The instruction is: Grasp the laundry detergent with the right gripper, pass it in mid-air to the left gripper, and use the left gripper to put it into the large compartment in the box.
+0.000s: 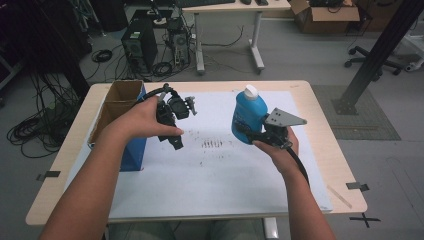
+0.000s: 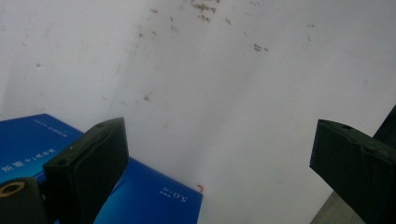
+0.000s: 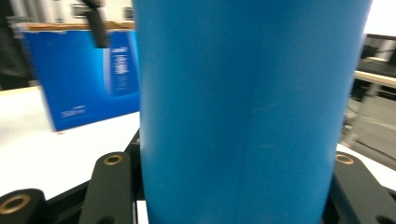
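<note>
Right gripper (image 1: 248,131) is clamped on a blue plastic bottle with a white cap (image 1: 248,114), holding it up off the table over the right half of the white mat (image 1: 215,180). Bottle is roughly upright, cap up, tilted slightly. In the right gripper view the blue bottle body (image 3: 252,107) sits squarely between the two black jaws, touching both. The grey three-cornered plate (image 1: 283,119) rides on top of that gripper, and the person's right hand (image 1: 280,150) holds it from below and behind.

Left gripper (image 1: 176,141) is open with nothing in it. The left gripper view shows its jaws wide apart, with bare white mat (image 2: 243,102) between them. It hangs above the mat just right of the blue open-topped cardboard box (image 1: 125,125), jaws pointing down toward the table. The left hand (image 1: 145,117) wraps its body.

The box stands at the left edge of the light wooden table (image 1: 325,145), flaps open, brown inside. Its blue side with small white print shows under the left jaw in the left gripper view (image 2: 154,196), and beyond the bottle in the right gripper view (image 3: 84,74).

Dark smudges (image 1: 212,144) mark the mat between the two grippers.

Bottle and box are well apart.
</note>
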Motion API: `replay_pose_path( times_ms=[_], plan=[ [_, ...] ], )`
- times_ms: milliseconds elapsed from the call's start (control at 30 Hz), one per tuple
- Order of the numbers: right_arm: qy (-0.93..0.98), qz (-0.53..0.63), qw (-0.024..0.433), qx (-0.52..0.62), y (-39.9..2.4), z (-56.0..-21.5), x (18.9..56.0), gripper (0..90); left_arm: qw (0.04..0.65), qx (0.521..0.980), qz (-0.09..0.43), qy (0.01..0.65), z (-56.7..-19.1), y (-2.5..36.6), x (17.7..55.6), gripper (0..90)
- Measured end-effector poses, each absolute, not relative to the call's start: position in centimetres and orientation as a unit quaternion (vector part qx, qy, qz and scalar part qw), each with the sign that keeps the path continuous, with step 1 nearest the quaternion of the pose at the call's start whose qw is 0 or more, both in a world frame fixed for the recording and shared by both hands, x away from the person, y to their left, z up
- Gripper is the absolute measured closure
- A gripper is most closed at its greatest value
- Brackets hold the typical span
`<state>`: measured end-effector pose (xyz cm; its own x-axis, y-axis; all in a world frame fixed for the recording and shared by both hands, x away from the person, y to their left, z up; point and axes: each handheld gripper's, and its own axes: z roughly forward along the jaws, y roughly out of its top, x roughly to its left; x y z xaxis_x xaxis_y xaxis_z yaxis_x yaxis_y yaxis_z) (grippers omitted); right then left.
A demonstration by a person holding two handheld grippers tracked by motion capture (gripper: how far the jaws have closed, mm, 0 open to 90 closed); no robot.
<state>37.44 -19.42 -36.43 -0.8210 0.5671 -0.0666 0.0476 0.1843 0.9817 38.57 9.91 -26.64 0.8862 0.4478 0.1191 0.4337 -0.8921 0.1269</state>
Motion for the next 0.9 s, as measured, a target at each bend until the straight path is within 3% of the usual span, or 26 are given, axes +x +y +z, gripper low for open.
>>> replay_pose_path(
  times_ms=[500,567,900],
  plan=[
    [0.773,0.606,0.141,0.125,-18.5,-36.8,36.9,45.0,0.059,0.98,0.055,0.18,-25.5,9.2,37.8,4.8],
    [0.777,0.606,0.133,0.112,-18.3,-37.0,36.8,44.9,0.066,0.986,0.037,0.148,-25.3,8.9,37.5,5.1],
    [0.787,0.604,0.103,0.075,-17.1,-38.1,36.4,44.9,0.051,0.993,0.022,0.105,-25.3,8.0,36.8,5.1]
  ],
)
